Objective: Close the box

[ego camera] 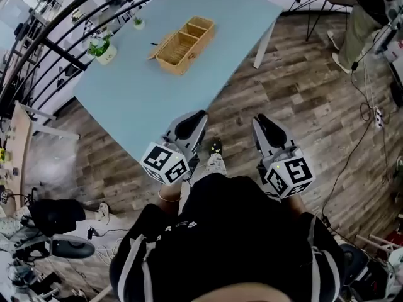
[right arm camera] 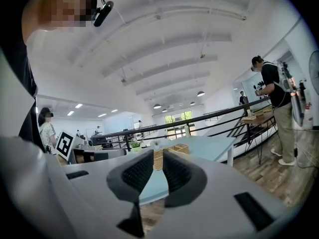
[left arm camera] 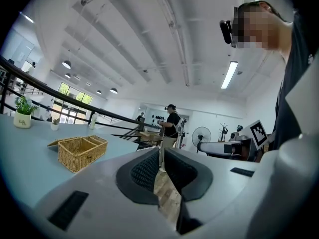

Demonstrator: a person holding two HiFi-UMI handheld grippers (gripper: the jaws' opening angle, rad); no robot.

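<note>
A wicker box (ego camera: pixel 183 44) with two compartments stands open on the light blue table (ego camera: pixel 135 99), its lid (ego camera: pixel 160 44) hanging out to the left. Both grippers are held close to my body, over the wooden floor just off the table's near corner and well short of the box. My left gripper (ego camera: pixel 197 119) is shut with nothing in it, and so is my right gripper (ego camera: pixel 259 122). The left gripper view shows the box (left arm camera: pixel 79 152) far to the left of the shut jaws (left arm camera: pixel 161 156). In the right gripper view the box (right arm camera: pixel 180 149) shows just beyond the jaws (right arm camera: pixel 158 164).
A potted plant (ego camera: pixel 102 48) and a small pot (ego camera: pixel 138 22) stand near the table's far left edge, along a black railing (ego camera: pixel 56 49). A person (ego camera: pixel 368 14) stands at the top right. Cables (ego camera: pixel 371 115) lie on the floor at right.
</note>
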